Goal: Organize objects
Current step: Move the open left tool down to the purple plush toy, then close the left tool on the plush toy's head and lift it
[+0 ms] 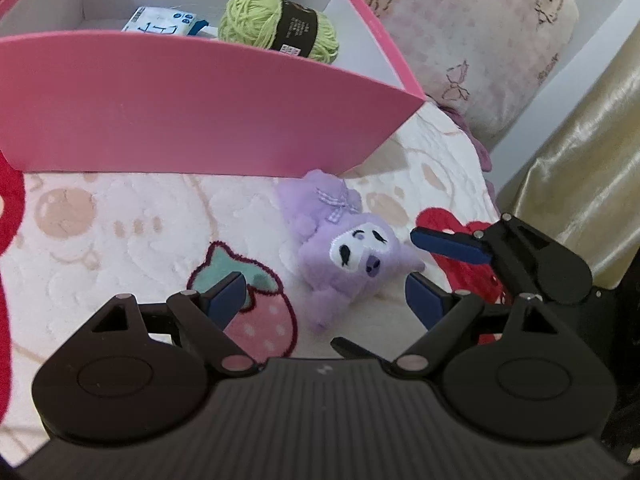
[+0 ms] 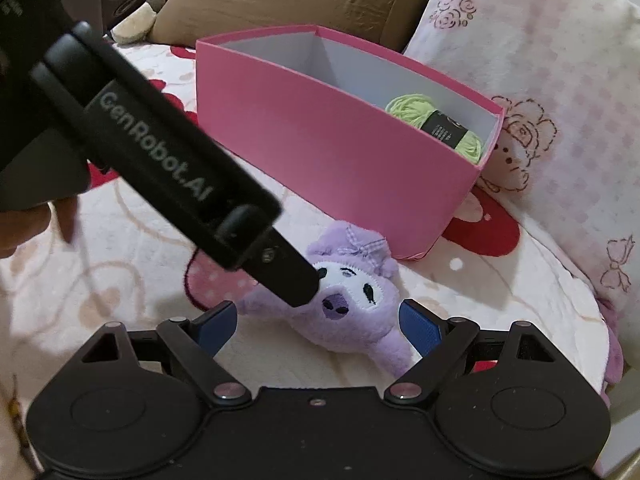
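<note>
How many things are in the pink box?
2 that show: green yarn at the right end of the box, and a white packet left of it. The front wall may hide more.

White plush blanket (image 1: 120, 248), embossed, printed with peach bubbles and bear shapes. Strawberry motif (image 1: 256, 300) on it: pink body, teal leaf cap, dark red outline. Red heart patch (image 1: 460, 268) toward the right edge; a larger red patch (image 1: 10, 208) at the left border. In the right wrist view, a red spot with white dots (image 2: 480, 232) on the same blanket.

Pink checked pillow (image 1: 472, 40) with outlined roses, bows and a bear, leaning behind the blanket. Brown cushion (image 2: 296, 4) with white embroidery, far side. Grey-brown soft toy (image 2: 140, 12) beside the cushion, mostly hidden. Gold satin fabric (image 1: 580, 152) at the right, shiny and creased.
</note>
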The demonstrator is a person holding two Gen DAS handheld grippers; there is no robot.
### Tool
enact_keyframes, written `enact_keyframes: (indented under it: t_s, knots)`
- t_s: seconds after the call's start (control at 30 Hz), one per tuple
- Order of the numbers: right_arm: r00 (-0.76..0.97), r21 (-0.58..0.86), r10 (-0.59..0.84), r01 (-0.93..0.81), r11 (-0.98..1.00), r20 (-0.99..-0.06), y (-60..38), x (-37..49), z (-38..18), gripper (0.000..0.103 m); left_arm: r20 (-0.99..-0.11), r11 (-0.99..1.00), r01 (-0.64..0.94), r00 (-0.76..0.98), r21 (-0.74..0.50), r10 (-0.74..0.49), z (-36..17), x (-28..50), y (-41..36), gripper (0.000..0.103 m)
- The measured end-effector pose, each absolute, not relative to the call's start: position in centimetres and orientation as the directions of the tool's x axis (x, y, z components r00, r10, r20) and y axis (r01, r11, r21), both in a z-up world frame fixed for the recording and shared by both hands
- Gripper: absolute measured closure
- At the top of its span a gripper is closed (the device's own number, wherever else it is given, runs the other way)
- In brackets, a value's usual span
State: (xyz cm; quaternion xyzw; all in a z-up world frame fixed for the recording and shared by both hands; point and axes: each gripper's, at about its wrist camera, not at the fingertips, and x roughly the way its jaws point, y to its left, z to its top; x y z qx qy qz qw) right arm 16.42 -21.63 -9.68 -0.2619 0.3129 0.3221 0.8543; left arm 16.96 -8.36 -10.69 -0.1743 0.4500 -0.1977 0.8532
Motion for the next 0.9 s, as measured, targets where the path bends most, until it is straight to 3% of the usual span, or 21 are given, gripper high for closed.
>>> enact_keyframes:
  t_s: [0.3,0.47,0.67,0.9]
  knots:
    - [0.603,-0.271,0.367,-0.712,0.648,-0.708,-21.0,17.0,-11.5,0.009,-0.662,0.833,0.160,0.535,-0.529,-0.524,-12.6,18.0,-8.0,0.020]
    - [0.586,-0.219,0.372,-0.700,0.680,-0.720,-21.4,17.7,-12.0,0.006,-0.635,0.804,0.181,0.525,-0.567,-0.567,-13.4,18.4,-8.1,0.047]
    - [0.557,-0.106,0.377,-0.650,0.753,-0.740,-22.0,18.2,-12.0,0.007,-0.621,0.772,0.197,0.491,-0.604,-0.611,-13.9,19.3,-8.5,0.059]
    - [0.577,-0.078,0.363,-0.601,0.796,-0.732,-21.9,17.3,-11.6,0.011,-0.620,0.769,0.204,0.484,-0.606,-0.617,-13.8,18.7,-8.8,0.062]
